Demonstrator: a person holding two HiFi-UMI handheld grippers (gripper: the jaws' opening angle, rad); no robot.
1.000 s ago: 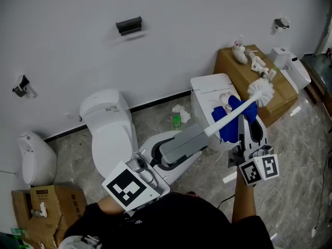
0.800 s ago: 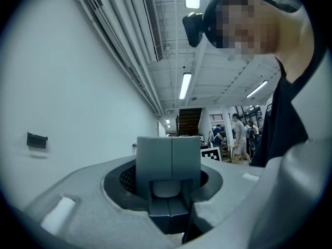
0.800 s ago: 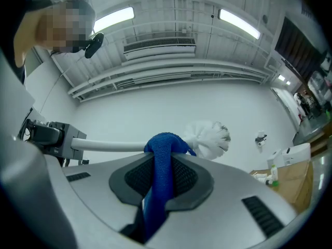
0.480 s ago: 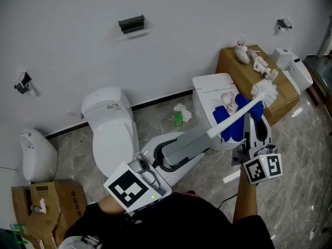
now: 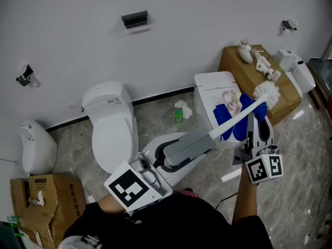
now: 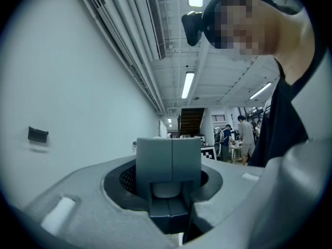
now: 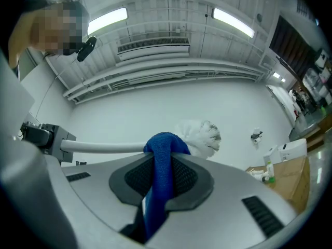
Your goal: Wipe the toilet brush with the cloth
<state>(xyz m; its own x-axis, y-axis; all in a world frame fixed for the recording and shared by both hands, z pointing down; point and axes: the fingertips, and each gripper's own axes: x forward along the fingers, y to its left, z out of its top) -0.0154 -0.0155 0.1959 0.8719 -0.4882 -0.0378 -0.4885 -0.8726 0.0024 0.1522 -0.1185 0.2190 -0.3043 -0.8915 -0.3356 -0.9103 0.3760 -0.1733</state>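
The toilet brush (image 5: 267, 92) is held up in the air, its white bristle head toward the right and its white shaft (image 7: 104, 147) running back to my left gripper (image 5: 207, 137). That gripper is shut on the shaft's end, with the grey fingertips (image 6: 168, 162) closed together. My right gripper (image 5: 252, 124) is shut on the blue cloth (image 5: 231, 118). The cloth (image 7: 160, 185) drapes over the shaft just behind the bristle head (image 7: 205, 136). Both grippers hang above the open toilet bowl.
A white toilet (image 5: 111, 134) stands at the left and a second tank (image 5: 212, 90) behind the brush. A cardboard box (image 5: 249, 74) with small items sits at the right by a white appliance (image 5: 296, 69). Crumpled tissue and a green bottle (image 5: 179, 117) lie on the floor.
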